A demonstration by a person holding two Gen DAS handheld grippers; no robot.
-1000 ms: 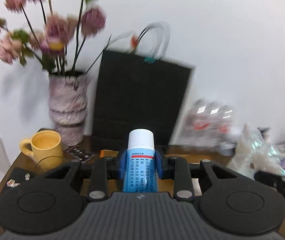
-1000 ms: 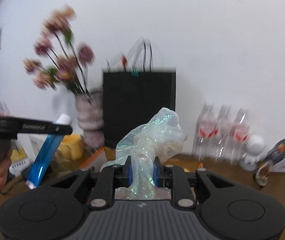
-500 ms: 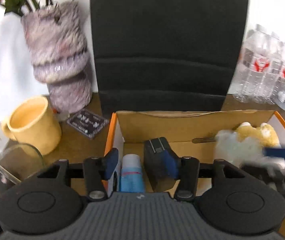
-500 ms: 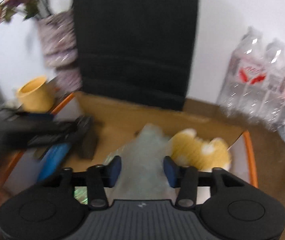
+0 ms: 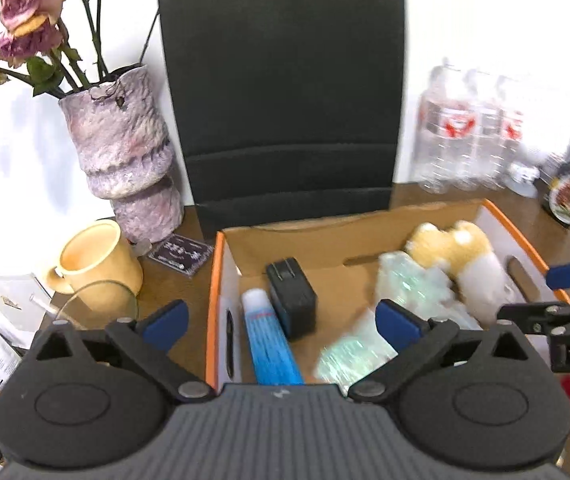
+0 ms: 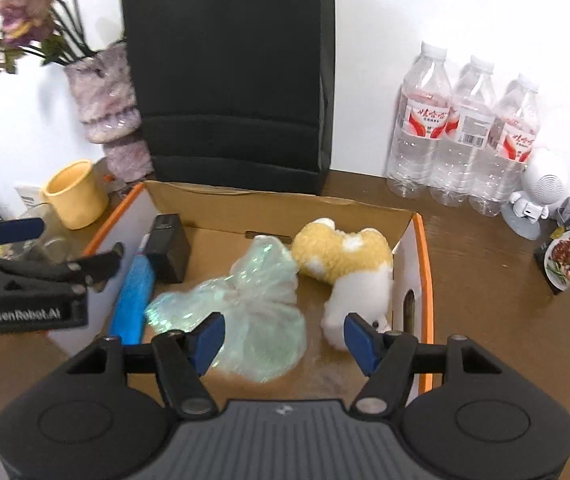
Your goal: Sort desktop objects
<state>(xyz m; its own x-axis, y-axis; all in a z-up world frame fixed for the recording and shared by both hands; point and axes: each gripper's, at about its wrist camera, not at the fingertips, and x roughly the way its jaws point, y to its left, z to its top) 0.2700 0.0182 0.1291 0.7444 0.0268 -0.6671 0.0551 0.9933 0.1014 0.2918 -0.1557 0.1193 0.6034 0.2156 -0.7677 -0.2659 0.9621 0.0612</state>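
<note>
The left hand-held gripper (image 5: 281, 320) hangs with its blue-padded jaws spread wide and holding nothing, above the left end of an open cardboard box (image 5: 365, 226) with orange edges. The right hand-held gripper (image 6: 283, 336) is likewise wide open and empty, over the box's middle. Inside the box, a blue tube (image 5: 271, 346) with a white cap lies along the left wall, touching a black charger block (image 5: 292, 304) just beside it; an iridescent plastic bag (image 6: 253, 316) lies in the middle, and a yellow-and-white plush toy (image 6: 349, 264) rests against the right wall. The box sits on a brown wooden desk (image 6: 505, 292). Behind it, a black paper bag (image 5: 285, 92) stands against a white wall (image 6: 425, 8). To the left stand a mottled pink vase (image 5: 125, 152) with faded roses and a yellow mug (image 5: 95, 262), with a small dark card (image 5: 181, 254) lying between vase and box. To the right, three water bottles (image 6: 461, 132) stand together near the wall, beside a small white robot figure (image 6: 537, 188).
</note>
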